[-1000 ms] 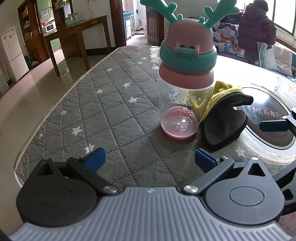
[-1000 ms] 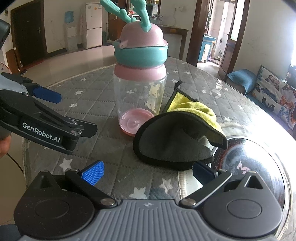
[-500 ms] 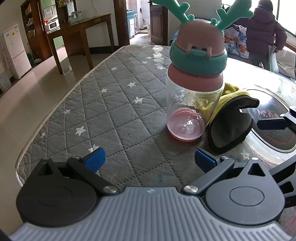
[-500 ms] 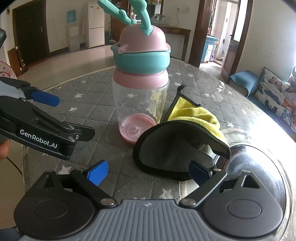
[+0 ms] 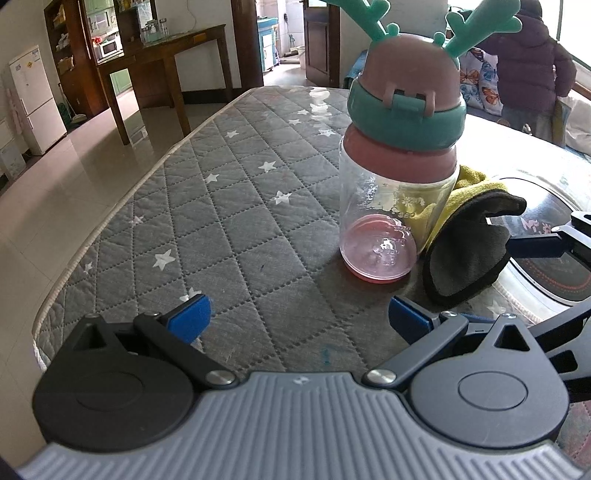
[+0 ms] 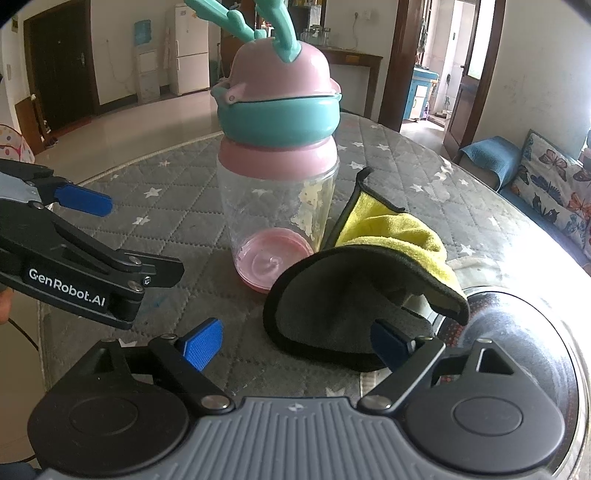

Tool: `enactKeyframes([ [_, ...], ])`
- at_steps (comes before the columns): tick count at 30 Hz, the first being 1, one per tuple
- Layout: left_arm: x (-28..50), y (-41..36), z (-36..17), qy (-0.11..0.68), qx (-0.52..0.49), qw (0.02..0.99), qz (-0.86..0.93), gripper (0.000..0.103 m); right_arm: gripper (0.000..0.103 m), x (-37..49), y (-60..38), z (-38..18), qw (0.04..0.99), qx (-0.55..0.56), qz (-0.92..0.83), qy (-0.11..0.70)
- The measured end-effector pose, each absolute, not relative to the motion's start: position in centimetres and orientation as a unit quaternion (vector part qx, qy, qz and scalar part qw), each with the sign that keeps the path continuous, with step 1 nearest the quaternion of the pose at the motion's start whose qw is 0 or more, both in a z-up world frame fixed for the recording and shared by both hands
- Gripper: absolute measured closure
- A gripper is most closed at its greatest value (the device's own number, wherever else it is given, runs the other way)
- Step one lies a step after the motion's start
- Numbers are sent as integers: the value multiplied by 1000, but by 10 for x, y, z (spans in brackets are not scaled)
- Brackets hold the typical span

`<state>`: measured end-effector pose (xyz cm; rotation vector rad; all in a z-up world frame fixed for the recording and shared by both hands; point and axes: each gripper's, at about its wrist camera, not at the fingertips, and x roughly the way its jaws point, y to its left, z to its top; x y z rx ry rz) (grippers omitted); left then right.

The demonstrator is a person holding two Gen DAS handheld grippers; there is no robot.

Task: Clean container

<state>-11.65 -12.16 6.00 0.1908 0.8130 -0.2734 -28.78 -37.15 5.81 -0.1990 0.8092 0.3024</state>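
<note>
Standing upright, bottle (image 6: pixel 277 206), cloth (image 6: pixel 365 280) touching beside, induction hob (image 6: pixel 517 325) behind

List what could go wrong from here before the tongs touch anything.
1. The bottle is tall, with a heavy-looking lid and antlers; a nudge high up may tip it.
2. The right tongs are closing with the cloth edge between them, not pinched yet; dragging the cloth, which lies against the bottle, could shove it.
3. The cloth overhangs the glossy cooktop, so it may slide.
</note>
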Motion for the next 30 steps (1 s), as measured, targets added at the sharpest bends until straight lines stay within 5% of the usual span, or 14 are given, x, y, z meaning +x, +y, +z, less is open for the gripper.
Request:
enactKeyframes([
  [30,-113,-129,80,369,85,912,-158,0,21,-279,-383,59,907,-93,126,391],
])
